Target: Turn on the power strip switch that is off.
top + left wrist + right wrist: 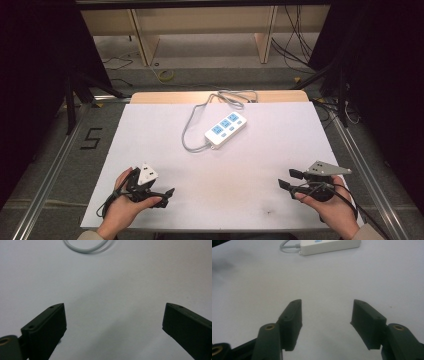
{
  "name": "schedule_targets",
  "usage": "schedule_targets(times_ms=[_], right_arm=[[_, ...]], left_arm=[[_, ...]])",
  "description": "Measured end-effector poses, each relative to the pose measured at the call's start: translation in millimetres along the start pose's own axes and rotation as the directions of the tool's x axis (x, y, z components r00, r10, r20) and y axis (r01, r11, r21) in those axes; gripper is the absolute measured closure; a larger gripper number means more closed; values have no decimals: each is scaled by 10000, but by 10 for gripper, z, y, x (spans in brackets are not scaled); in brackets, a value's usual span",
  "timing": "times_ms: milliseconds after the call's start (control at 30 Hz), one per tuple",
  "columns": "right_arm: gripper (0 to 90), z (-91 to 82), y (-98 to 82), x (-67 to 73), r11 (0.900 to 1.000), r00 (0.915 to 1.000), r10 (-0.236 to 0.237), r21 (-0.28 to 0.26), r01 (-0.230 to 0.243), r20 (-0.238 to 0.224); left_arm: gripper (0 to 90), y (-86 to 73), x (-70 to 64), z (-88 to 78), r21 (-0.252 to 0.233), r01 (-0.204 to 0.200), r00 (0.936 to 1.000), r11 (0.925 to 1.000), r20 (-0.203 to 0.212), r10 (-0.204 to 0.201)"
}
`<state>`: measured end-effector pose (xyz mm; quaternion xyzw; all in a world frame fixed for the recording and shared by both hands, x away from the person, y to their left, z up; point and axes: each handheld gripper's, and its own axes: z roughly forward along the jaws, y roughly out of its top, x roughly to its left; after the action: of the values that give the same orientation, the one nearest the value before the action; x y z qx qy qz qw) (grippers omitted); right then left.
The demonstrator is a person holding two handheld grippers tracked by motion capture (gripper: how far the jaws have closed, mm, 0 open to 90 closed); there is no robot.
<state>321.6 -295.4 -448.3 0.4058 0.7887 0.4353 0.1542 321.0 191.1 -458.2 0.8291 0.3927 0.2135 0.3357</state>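
Both grippers sit low over the near edge of the table, one at each corner, and neither has anything in it. The left gripper (159, 196) has its jaws spread wide, with bare white surface between them in its own view (113, 322). The right gripper (289, 179) is also apart, though less widely; its own view (325, 322) shows a clear gap between the two black jaws and nothing gripped. The left hand (122, 207) and the right hand (334, 207) wrap around the handles, forearms coming in from the near side.

The white power strip (225, 129) with blue sockets lies toward the far middle of the table, angled, well apart from both grippers. Its grey cable (189, 131) loops off its near-left end and runs to the far edge, where it bunches.

The right gripper view catches the strip's near end (329, 245) and the cable's exit (288, 247) at the top. The left gripper view instead catches just a curve of the cable (86, 248) at its top edge.

The white tabletop (270, 150) has a faint dark smudge near its near edge. Past it stand wooden shelving (200, 30) and loose wires on the floor (295, 47); a "5" mark (91, 138) is taped on the grey floor to the left.
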Motion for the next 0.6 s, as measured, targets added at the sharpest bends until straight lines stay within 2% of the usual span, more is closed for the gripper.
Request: schedule_targets(times_ms=[133, 333, 400, 433, 600], right_arm=[[483, 1, 35, 2, 10000, 10000, -51, -65, 52, 79], [718, 36, 102, 31, 9987, 9983, -498, 91, 496, 292], [754, 51, 117, 30, 9982, 9978, -592, 46, 591, 314], [808, 78, 151, 21, 9980, 9972, -638, -16, 639, 386], [898, 151, 199, -38, 9990, 9985, -447, -30, 448, 308]], left_arm=[[63, -5, -4, -14, -51, 73, 10000, 10000, 6, -73], [100, -13, -20, -14, -19, 234, 9997, 9997, 76, -233], [102, -5, -26, -9, -93, 285, 9995, 9996, 133, -284], [107, 5, -33, -5, -100, 309, 9995, 9995, 109, -308], [143, 27, -64, 11, 22, -52, 10000, 10000, -66, 53]])
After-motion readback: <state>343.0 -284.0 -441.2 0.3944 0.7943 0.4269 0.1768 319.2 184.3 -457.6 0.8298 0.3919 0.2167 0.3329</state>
